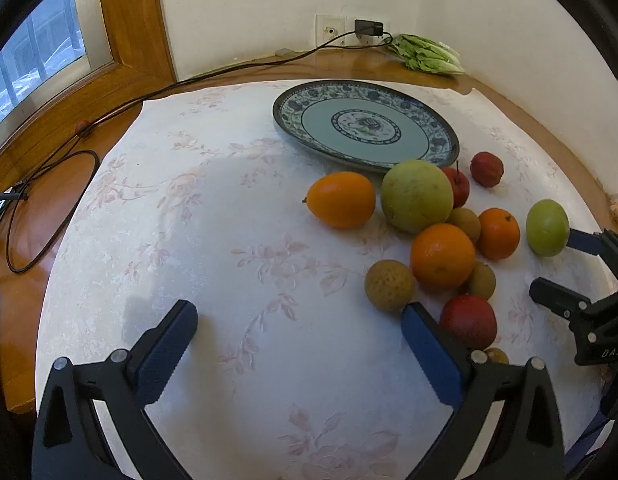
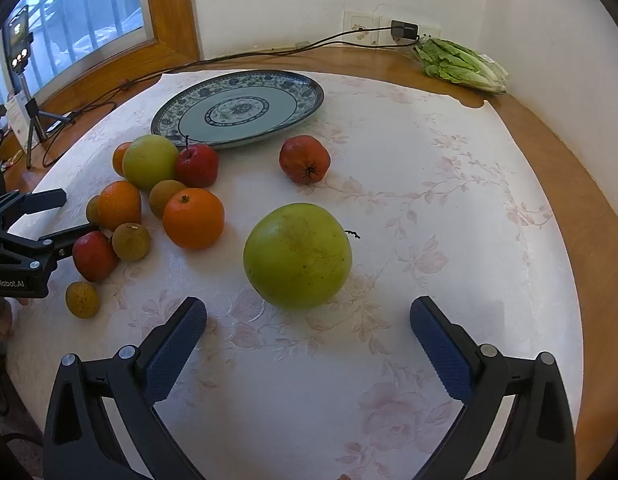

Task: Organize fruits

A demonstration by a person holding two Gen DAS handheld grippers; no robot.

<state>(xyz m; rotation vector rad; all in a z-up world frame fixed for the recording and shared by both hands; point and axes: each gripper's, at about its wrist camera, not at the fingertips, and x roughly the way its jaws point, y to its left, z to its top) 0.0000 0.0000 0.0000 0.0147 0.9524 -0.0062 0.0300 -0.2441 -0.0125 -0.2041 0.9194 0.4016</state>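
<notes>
Plainly, the plate holds no fruit.

You have a blue-patterned plate lying flat and bare at the far side of the cloth. Nearest your right gripper sits a large green apple, alone. Beyond it a red fruit rests near the plate's rim. To the left, a cluster lies bunched together: oranges, a green fruit, red apples and small brownish fruits.
</notes>
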